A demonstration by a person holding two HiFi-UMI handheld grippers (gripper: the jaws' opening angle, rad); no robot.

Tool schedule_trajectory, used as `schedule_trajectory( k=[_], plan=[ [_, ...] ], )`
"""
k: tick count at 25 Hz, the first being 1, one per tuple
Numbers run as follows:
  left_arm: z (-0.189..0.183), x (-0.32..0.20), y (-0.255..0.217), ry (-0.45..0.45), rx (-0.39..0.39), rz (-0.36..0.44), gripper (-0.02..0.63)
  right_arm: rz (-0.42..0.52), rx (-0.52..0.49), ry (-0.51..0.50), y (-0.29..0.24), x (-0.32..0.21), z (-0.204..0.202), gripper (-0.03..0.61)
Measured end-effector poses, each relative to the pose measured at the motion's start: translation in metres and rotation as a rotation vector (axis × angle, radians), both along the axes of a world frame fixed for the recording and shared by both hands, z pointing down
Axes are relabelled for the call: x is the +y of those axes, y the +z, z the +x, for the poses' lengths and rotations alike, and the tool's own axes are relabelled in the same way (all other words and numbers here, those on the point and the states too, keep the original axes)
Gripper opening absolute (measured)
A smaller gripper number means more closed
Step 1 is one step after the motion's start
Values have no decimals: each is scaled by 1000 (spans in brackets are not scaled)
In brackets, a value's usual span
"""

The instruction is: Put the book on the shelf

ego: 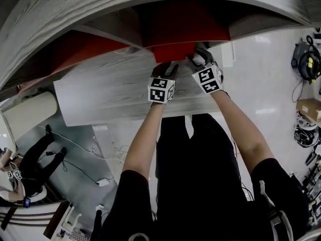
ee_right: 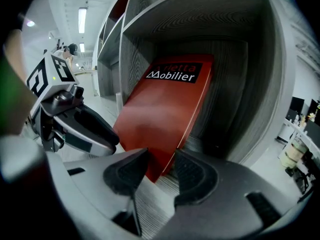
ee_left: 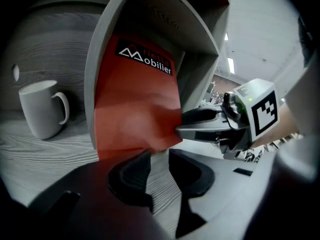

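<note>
**Book in compartment, not yet released**

The right gripper (ee_right: 160, 166) is clamped on the lower front corner of the book (ee_right: 165, 109), evidently to steady it. The book leans tilted inside the shelf (ee_right: 235, 59) compartment, its foot near the board's front edge. The left gripper (ee_left: 159, 161) stands narrowly apart, pinching nothing, just under the book's edge, probably as a guard. The book is thin, with a red-orange cover and a black label in white print at the top.

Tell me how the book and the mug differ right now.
The book is red and flat; the mug is white and round. The book leans, the mug stands upright. The right gripper holds the book's corner; nothing touches the mug. Both sit on the shelf, in neighbouring compartments.
</note>
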State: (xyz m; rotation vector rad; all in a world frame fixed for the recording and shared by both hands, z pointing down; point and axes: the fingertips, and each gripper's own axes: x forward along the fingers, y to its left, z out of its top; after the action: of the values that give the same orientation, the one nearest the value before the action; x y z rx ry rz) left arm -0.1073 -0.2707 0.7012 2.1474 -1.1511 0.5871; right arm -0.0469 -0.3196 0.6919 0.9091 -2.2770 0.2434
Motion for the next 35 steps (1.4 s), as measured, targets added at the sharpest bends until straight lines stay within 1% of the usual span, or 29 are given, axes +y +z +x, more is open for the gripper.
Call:
schedule_trajectory(
  k=[1,5,8,10,21,26,28,29,35],
  plan=[
    [1,-2,1,-7,0,-3,97,-3,-3,2,1,0,1,162],
    [-1,-6,11,-29,-36,-34,66,-5,-25,1,-2,-2,-1,153],
    [-4,-8,15,-44,-98,-41,29,-15,-42,6,-3,-1,0,144],
    [-3,-9,16,-49,-117,-43,26,-25,-51,12,-2,-2,2,141],
    [2,-22,17,-50,-132,-46,26,-79,-74,26,10,-6,7,141],
    [2,-27,20,-38,-146,-45,26,-84,-73,38,13,-13,9,141],
    [5,-29,21,-33,-150,-53,26,-84,-62,44,15,-15,13,115],
    [6,-30,22,-32,-151,-57,26,-87,-60,48,15,-15,15,114],
    [11,-34,26,-44,-140,-79,27,-90,-76,41,15,-21,12,110]
  ],
)
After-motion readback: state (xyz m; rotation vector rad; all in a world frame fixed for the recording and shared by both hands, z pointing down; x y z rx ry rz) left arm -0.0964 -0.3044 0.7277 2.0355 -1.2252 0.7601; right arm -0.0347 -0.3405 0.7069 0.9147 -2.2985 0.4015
